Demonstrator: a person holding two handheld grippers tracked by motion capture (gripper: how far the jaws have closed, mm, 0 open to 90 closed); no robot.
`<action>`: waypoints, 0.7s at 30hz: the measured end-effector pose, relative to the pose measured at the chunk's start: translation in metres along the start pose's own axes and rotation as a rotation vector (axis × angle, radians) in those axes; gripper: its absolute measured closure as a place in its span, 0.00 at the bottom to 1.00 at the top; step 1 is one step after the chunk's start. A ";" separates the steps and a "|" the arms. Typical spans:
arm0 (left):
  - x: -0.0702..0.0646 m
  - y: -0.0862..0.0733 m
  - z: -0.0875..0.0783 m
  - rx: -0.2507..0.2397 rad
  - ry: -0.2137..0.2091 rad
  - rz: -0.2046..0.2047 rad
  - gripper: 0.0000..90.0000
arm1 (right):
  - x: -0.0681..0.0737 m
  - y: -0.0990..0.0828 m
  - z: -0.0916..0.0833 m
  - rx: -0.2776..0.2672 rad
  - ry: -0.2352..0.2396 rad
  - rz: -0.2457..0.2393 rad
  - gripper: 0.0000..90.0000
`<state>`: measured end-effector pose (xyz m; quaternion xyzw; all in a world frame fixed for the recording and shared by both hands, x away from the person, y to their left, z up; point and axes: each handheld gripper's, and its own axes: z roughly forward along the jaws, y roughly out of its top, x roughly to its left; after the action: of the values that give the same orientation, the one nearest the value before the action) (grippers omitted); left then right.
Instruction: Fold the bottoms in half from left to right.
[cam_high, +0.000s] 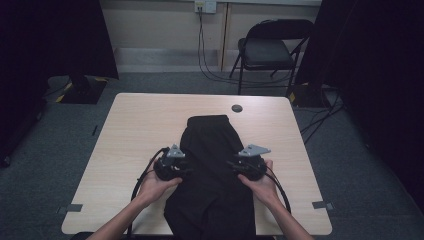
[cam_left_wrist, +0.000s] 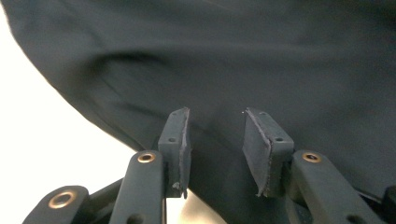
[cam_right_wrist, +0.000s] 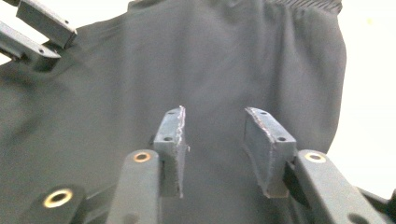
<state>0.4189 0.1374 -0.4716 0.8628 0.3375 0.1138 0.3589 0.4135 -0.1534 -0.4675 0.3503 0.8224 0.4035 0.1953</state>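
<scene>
Nearest the camera in the high view, the person's two forearms come in from the bottom edge, and a black garment (cam_high: 212, 170) hangs over the near edge of the table (cam_high: 135, 125) between them. The left hand (cam_high: 152, 187) holds the left gripper (cam_high: 186, 170) at the garment's left edge; the right hand (cam_high: 260, 186) holds the right gripper (cam_high: 231, 165) at its right edge. Both point inward toward each other across the cloth.

In the left gripper view, the jaws stand apart, with dark fabric (cam_left_wrist: 233, 70) seen through the gap between the pads and nothing pinched; the garment's curved edge runs down to the left, with bare tabletop beyond it. In the right gripper view, the jaws also stand apart over the cloth (cam_right_wrist: 210, 70), gripping nothing. The left gripper's jaws show at the upper left corner there, and the garment's gathered waistband (cam_right_wrist: 303, 3) lies along the top.

Farther off, the garment narrows toward the table's middle, ending short of a small round dark grommet (cam_high: 237, 108). Broad strips of bare wood lie to the left and right of the cloth, and a band lies at the far edge. Beyond the table stand a black folding chair (cam_high: 267, 50), cables on grey carpet and dark curtains at both sides.
</scene>
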 end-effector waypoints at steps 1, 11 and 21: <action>0.009 0.001 0.008 -0.009 0.029 -0.023 0.68 | -0.006 0.006 0.018 0.016 -0.045 0.004 0.54; 0.000 -0.011 0.014 0.007 0.052 0.014 0.71 | -0.019 -0.003 0.050 0.079 -0.037 0.057 0.49; -0.015 -0.019 -0.018 0.003 -0.077 0.037 0.60 | 0.008 -0.026 0.012 0.120 0.090 -0.009 0.49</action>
<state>0.3905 0.1465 -0.4715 0.8731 0.3077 0.0865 0.3681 0.4042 -0.1520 -0.4962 0.3390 0.8546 0.3680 0.1388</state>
